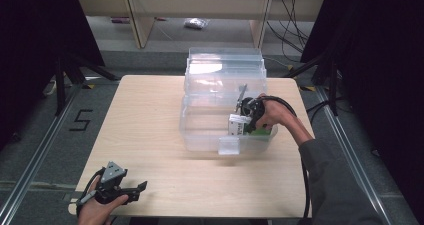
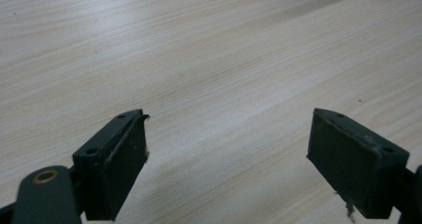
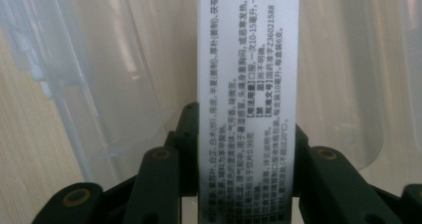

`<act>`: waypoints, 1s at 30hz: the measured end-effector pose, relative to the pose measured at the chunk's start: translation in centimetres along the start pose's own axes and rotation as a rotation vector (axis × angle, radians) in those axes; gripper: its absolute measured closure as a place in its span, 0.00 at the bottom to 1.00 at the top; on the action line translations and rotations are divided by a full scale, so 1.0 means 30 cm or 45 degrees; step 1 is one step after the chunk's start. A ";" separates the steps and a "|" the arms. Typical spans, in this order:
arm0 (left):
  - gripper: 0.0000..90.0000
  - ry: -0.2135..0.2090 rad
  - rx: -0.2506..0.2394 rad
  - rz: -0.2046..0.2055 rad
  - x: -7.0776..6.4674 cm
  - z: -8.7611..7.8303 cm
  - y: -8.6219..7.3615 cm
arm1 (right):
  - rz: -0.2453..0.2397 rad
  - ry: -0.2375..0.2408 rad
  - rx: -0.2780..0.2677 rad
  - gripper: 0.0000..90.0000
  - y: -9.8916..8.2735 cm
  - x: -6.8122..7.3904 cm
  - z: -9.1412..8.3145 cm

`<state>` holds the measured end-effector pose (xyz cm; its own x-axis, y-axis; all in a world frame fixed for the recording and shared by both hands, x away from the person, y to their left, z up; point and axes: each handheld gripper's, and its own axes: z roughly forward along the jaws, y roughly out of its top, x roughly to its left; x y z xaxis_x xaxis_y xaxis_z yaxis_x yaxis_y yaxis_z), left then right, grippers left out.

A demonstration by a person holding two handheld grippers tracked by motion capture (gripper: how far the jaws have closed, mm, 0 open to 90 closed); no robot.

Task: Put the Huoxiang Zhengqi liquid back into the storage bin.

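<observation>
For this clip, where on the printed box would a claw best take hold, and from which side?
Across its two broad faces, coming from above. The printed box is a flat carton standing on edge inside the clear plastic bin, so its narrow thickness fits between the jaws and the bin's walls block a sideways approach. The right claw is shut on it this way, probably a sound grip.

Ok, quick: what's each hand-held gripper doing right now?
Left hand-held gripper: open, nothing between its jaws, low over the table.
Right hand-held gripper: shut on a white printed box, inside the clear plastic bin.

High view overlooks table (image 1: 150,135); gripper views sit close.
</observation>
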<state>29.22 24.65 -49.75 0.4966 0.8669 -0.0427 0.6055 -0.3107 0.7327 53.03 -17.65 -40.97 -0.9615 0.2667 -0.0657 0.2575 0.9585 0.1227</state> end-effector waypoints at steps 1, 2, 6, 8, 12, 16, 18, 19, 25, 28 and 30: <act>0.17 0.003 0.001 -0.005 -0.001 0.000 0.000 | 0.007 0.004 0.006 0.72 0.003 0.002 0.001; 0.17 0.004 0.002 -0.004 -0.001 0.000 0.000 | 0.003 0.007 0.003 0.72 0.003 0.002 0.003; 0.17 0.003 -0.001 -0.004 -0.001 -0.001 -0.001 | 0.005 0.017 0.010 0.72 0.003 0.003 0.012; 0.17 -0.002 -0.001 0.000 0.000 -0.001 0.000 | 0.024 0.018 0.013 0.72 0.003 0.006 0.015; 0.17 -0.002 -0.005 -0.007 -0.002 0.001 -0.001 | 0.029 0.022 0.014 0.71 -0.006 0.008 0.038; 0.17 0.003 0.004 -0.005 0.000 0.000 -0.001 | 0.032 0.029 0.032 0.71 -0.005 0.003 0.044; 0.17 0.001 0.005 0.003 0.000 0.000 -0.001 | 0.020 0.031 0.022 0.70 -0.008 -0.003 0.049; 0.17 -0.009 -0.003 0.002 0.001 0.003 -0.002 | 0.039 0.028 0.037 0.70 -0.006 0.000 0.048; 0.17 -0.011 0.000 0.003 0.002 0.002 -0.001 | 0.055 0.026 0.014 0.68 -0.009 0.003 0.027; 0.17 -0.012 0.001 0.005 0.001 0.003 -0.002 | 0.061 0.022 -0.008 0.68 -0.012 0.002 0.011; 0.17 -0.018 0.014 0.011 0.001 0.003 -0.001 | 0.083 0.016 -0.051 0.66 -0.018 0.005 -0.013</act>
<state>29.26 24.64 -49.82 0.5106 0.8586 -0.0460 0.6080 -0.3227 0.7254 52.72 -18.16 -40.65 -0.9441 0.3268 -0.0438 0.3157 0.9343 0.1657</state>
